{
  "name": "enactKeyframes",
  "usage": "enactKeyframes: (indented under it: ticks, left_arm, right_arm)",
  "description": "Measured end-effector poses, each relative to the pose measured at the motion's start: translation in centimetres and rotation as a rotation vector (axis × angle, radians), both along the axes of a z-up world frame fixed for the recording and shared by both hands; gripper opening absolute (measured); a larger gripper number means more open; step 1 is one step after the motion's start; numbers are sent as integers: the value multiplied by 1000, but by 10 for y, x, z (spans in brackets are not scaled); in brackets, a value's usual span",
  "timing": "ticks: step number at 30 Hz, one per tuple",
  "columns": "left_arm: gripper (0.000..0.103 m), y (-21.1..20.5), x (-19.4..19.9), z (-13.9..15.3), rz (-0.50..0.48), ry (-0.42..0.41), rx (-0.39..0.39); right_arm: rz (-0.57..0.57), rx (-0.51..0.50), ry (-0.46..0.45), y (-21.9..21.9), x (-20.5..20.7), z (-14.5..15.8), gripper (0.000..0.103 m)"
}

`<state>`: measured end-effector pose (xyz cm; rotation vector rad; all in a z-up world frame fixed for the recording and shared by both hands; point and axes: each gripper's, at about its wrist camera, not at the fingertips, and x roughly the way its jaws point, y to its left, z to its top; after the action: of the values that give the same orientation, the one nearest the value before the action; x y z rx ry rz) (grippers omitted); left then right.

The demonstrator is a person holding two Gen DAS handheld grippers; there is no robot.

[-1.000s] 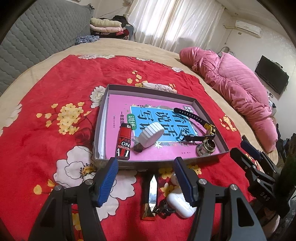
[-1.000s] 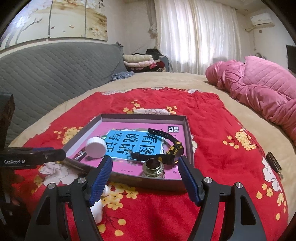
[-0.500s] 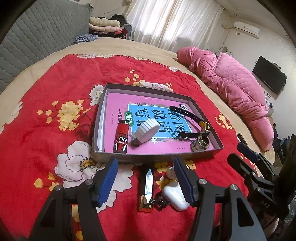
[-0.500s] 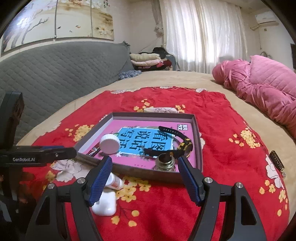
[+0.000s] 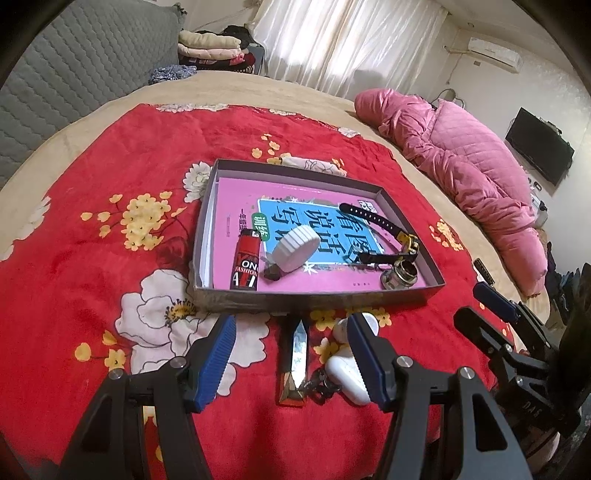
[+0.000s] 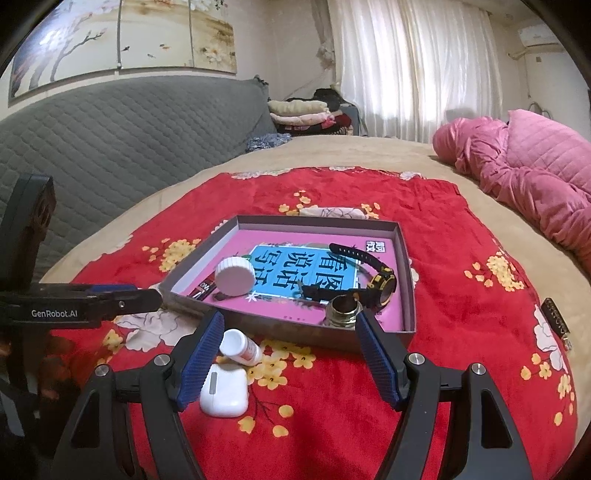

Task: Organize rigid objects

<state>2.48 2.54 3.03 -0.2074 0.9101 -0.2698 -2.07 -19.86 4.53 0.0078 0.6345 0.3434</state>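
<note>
Now both grippers hover wide and empty, left gripper (image 5: 290, 350) over the metallic pendant (image 5: 295, 363), right gripper (image 6: 290, 354) beside the earbud case (image 6: 224, 389), near the tray's (image 5: 314, 295) front edge.

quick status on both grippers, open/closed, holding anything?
Left gripper: open, holding nothing; the silver lighter lies on the blanket between its fingers, untouched.
Right gripper: open, holding nothing.

Bedroom with round bed (image 6: 424, 155) under beige sheet, red flowered blanket (image 6: 436, 236) on top. Grey quilted headboard (image 6: 122, 136) at 10 o'clock, painted panel (image 6: 122, 33) above. White curtains (image 6: 413, 70) at 12 o'clock, daylight through. Pink quilt (image 5: 476, 162) at 2 o'clock; television (image 5: 539, 151) and air conditioner (image 5: 493, 48) on wall.
</note>
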Motion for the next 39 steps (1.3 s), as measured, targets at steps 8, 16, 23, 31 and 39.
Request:
enactKeyframes:
  ticks: [8,16,23,31,39]
  left_arm:
    - [62,-7,-6,-5,-25,29,16]
    - [62,-8,-7,-14,-29,79,21]
    - [62,-12,-10,-18,-42,95,34]
    - [62,-15,-11,-23,-52,117,49]
    - [62,-18,-14,-29,-69,139,71]
  right_arm:
    - [21,-6,33,4,-2,-4,75]
    - [54,-24,76,13,-2,-14,75]
    - [57,-34,94,13,-1,-18,75]
    - [101,-52,121,24,-2,-26,75]
    - [129,-78,157,32,-2,-37,75]
